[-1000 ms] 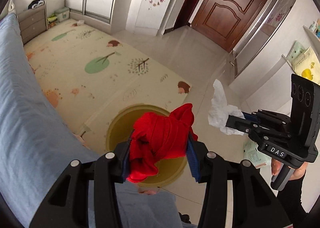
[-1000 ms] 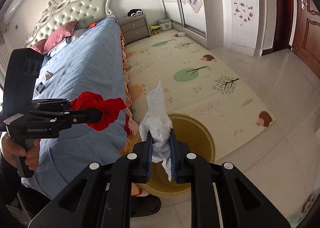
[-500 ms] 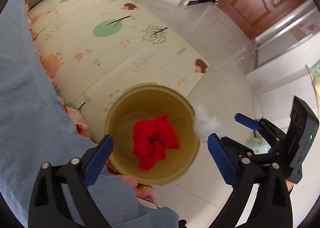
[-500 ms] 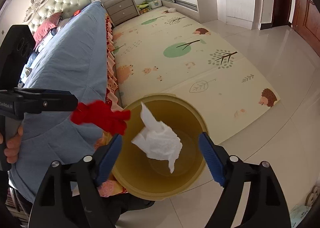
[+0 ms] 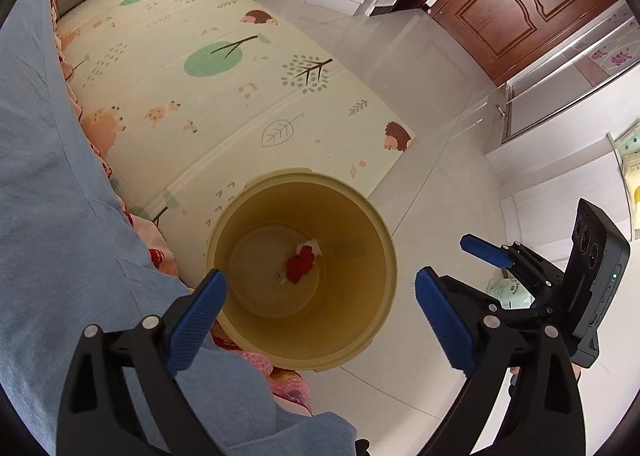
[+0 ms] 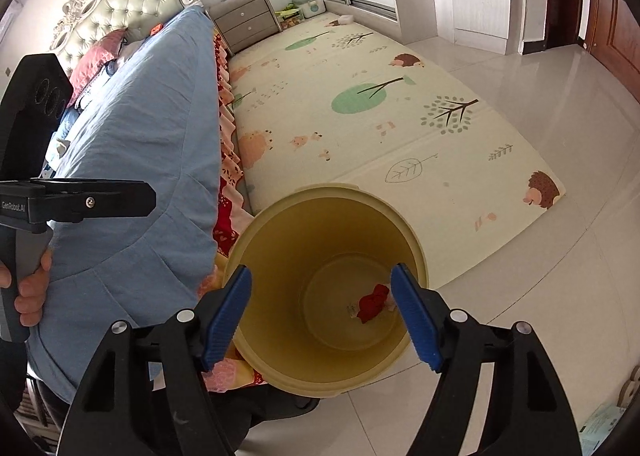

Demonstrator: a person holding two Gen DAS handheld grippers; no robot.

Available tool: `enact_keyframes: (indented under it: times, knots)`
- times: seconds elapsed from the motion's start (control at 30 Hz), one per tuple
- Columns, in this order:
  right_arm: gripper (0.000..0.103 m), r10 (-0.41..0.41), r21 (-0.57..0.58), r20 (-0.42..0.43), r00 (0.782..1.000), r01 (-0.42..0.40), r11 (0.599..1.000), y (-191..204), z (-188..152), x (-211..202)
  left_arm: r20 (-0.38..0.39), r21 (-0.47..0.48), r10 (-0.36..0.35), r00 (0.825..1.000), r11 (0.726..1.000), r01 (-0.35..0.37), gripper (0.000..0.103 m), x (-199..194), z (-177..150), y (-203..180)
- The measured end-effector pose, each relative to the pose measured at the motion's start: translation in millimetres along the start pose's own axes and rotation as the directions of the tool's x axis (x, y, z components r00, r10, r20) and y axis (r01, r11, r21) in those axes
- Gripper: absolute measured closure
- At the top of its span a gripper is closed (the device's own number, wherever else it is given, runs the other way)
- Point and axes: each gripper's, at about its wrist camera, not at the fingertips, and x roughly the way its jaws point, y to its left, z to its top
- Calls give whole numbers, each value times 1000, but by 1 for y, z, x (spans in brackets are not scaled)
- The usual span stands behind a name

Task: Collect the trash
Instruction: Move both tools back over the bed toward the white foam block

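Left gripper (image 5: 320, 308) points steeply down, jaws spread wide, nothing between the blue pads (image 5: 196, 316). They opened within the last second and are holding there.

Left of it: blue bedcover (image 5: 52, 184), edge hanging just beside the bin.

Straight ahead, below the fingertips: yellow bin (image 5: 360, 212), mouth up, standing on the tile floor (image 5: 440, 104) at the corner of the play mat (image 5: 224, 96). At the bin bottom: red crumpled wad (image 5: 300, 262) with the white tissue (image 5: 311, 246) touching its far side. Both are well clear of either tool.

Right gripper (image 6: 322, 316) sits to the right of the left one, also over the bin mouth, jaws apart and empty. They opened too, then eased in slightly over the last half second.

A hand (image 6: 30, 288) grips the left tool's handle.
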Motion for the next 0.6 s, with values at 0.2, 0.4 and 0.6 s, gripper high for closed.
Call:
enact_keyframes:
  times: [0.2,0.4,0.6]
  knots:
    - [32,3,-33,57,998,-1,999,25,1,-28,87,40,44,995,998,-48,8,-33,-11,-3]
    - [32,63,-92,232,971,-42,995,71,7,-72,237,43,53,970,997,-65,8,-99,-38,10]
    - [19,185,-249,396,900,-88,964,146,5,-106,407,4,136,903,989,-151,8,-178,-88,45]
